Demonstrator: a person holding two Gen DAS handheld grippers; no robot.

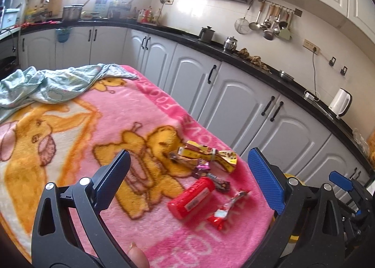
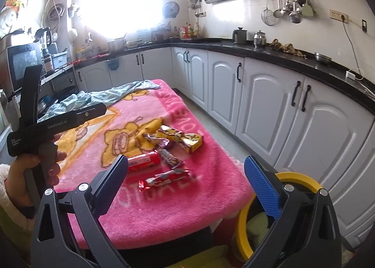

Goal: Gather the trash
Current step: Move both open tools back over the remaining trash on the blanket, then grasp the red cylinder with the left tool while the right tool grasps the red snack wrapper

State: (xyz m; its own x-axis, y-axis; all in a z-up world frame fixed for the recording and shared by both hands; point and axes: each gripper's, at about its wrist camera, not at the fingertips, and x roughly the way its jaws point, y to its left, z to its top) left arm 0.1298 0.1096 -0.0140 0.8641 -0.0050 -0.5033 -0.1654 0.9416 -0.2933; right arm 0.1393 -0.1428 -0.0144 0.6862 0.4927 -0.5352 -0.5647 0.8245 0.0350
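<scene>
Trash, loose wrappers and a tube, lot of several pieces on a pink cartoon blanket (image 1: pixel 131 113) spread over a small table in a kitchen.

Left wrist view. Left gripper (image 1: pixel 189 169): jaws spread wide, nothing between them, held above the blanket and short of the pile. Items ahead of it: red tube (image 1: pixel 191 200) lying on its side; red foil wrapper (image 1: pixel 228 209), crumpled, just right of the tube; dark wrapper (image 1: pixel 219 182) behind the tube, touching or nearly so; yellow wrappers (image 1: pixel 206 155), a bunched cluster farthest off. Crumpled pale green cloth (image 1: pixel 46 85) at the far corner, well apart from the pile. Right gripper (image 1: pixel 342 183) shows at the right edge; its opening cannot be read from here.

Right wrist view. Right gripper (image 2: pixel 186 171): jaws likewise wide apart and empty, poised over the near edge of the table. Same pile ahead: red foil wrapper (image 2: pixel 164 177) nearest, red tube (image 2: pixel 143 161) behind it to the left, yellow wrappers (image 2: pixel 180 137) beyond. Yellow bin (image 2: pixel 243 228) stands on the floor beside the table's near right corner, partly hidden by the blue finger. Left gripper (image 2: pixel 56 117) is seen side-on, held in a hand (image 2: pixel 28 171).

Step, as judged: approach before a first pick; no piece is held. Next move calls for lowering one gripper onto a single item, likely the red foil wrapper or the tube, closing on it without pinching blanket pile, then carrying it to the bin.
</scene>
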